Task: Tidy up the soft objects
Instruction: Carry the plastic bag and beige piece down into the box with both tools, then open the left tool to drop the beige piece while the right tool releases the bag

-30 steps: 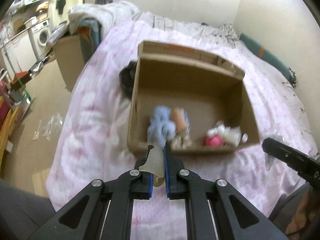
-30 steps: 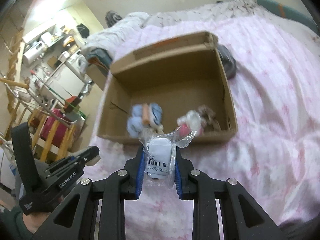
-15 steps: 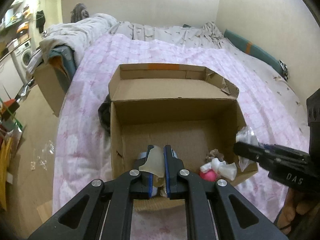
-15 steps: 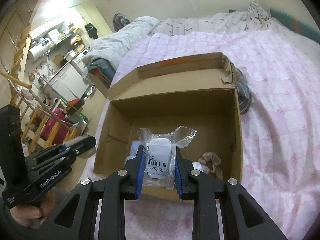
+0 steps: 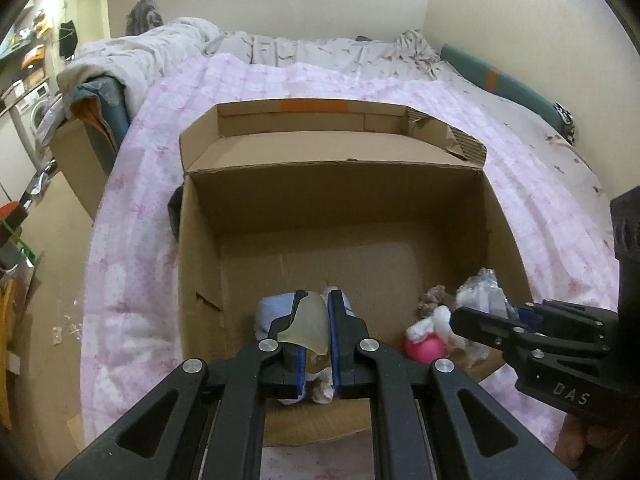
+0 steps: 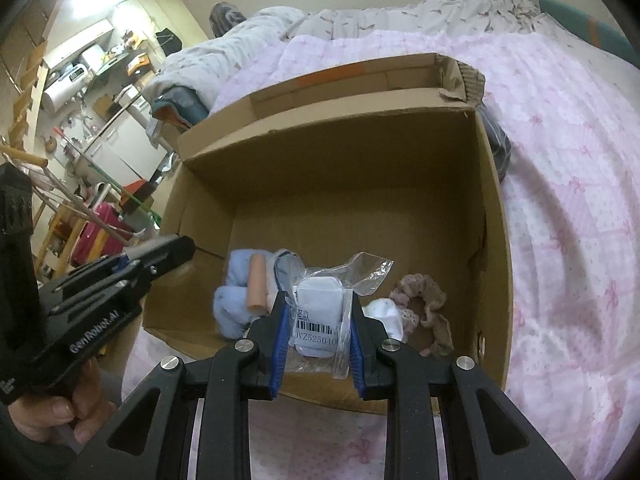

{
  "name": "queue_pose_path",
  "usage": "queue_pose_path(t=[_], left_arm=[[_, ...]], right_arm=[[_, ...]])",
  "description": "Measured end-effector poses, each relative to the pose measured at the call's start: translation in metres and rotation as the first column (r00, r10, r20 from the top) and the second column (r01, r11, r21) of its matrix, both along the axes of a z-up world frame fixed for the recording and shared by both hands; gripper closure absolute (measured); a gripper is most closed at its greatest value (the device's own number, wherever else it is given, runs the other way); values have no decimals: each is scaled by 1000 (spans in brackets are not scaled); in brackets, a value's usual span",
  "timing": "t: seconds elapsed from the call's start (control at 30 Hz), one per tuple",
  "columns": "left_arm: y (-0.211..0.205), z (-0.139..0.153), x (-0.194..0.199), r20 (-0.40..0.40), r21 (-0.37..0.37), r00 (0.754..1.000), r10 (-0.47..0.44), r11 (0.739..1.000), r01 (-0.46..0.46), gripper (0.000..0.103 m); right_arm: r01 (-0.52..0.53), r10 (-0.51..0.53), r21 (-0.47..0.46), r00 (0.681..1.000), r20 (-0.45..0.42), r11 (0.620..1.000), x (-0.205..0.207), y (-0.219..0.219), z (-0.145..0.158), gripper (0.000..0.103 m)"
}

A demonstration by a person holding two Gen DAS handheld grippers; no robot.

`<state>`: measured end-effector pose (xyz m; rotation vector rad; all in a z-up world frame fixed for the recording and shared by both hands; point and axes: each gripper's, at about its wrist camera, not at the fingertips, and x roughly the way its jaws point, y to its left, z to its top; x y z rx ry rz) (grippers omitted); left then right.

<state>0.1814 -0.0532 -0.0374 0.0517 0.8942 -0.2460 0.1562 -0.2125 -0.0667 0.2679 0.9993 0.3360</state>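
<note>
So we're at the drop-off step here. Our right gripper (image 6: pixel 317 322) is clamped on a clear plastic bag (image 6: pixel 320 312) with a white pad and a barcode label inside, and it hangs over the near edge of the cardboard box (image 6: pixel 332 168), which sits on the pink bedspread (image 6: pixel 568 184). Our left gripper (image 5: pixel 313 324) is squeezed nearly shut on a thin, pale translucent piece (image 5: pixel 308 322) (silicone maybe? we can't really tell what it is), also over the box's near side.

Already in the box, from the right wrist view: a blue plush (image 6: pixel 234 300) at about 9 o'clock of the bag, a frilly scrunchie (image 6: pixel 424 304) at 3 o'clock, and something white tucked between them. The left view also shows a pink ball (image 5: pixel 425 348) at 3 o'clock of our left fingertips.

Next move, we'd guess: spread both sets of fingers and let the stuff fall. The bare box floor at 12 o'clock looks like the better landing spot, so a bit more reach forward first wouldn't hurt.

Compared to a second ago, both grippers have come forward from short of the box to over its rim, and the box fills far more of each view. The grips look unchanged.
</note>
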Motion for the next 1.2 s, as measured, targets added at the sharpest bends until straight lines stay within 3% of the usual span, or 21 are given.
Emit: queue_pose_path(t=[0.2, 0.5, 0.6, 0.7, 0.9, 0.97, 1.03, 1.2], left_arm=[[-1, 1, -1, 73, 34, 997, 8, 999, -10, 94], [7, -1, 1, 40, -1, 998, 41, 999, -41, 93], [7, -1, 1, 44, -12, 998, 43, 999, -43, 93], [8, -2, -1, 46, -10, 998, 42, 999, -42, 92], [4, -2, -3, 46, 2, 998, 32, 999, -32, 66], [3, -1, -4, 42, 0, 999, 28, 1000, -28, 43], [6, 4, -4, 54, -11, 997, 48, 999, -48, 34], [8, 7, -3, 47, -25, 997, 62, 998, -61, 34]], right_arm=[[-1, 1, 2, 1000, -5, 1000, 1, 2, -3, 75], [9, -9, 20, 1000, -6, 1000, 1, -2, -4, 75], [8, -5, 83, 999, -36, 996, 3, -6, -9, 75], [14, -11, 88, 999, -35, 996, 4, -8, -9, 75], [34, -30, 105, 999, -43, 994, 4, -12, -12, 75], [40, -35, 101, 998, -46, 994, 4, -12, -13, 75], [43, -33, 142, 997, -71, 989, 6, -13, -18, 75], [61, -54, 159, 997, -49, 985, 5, -18, -14, 75]])
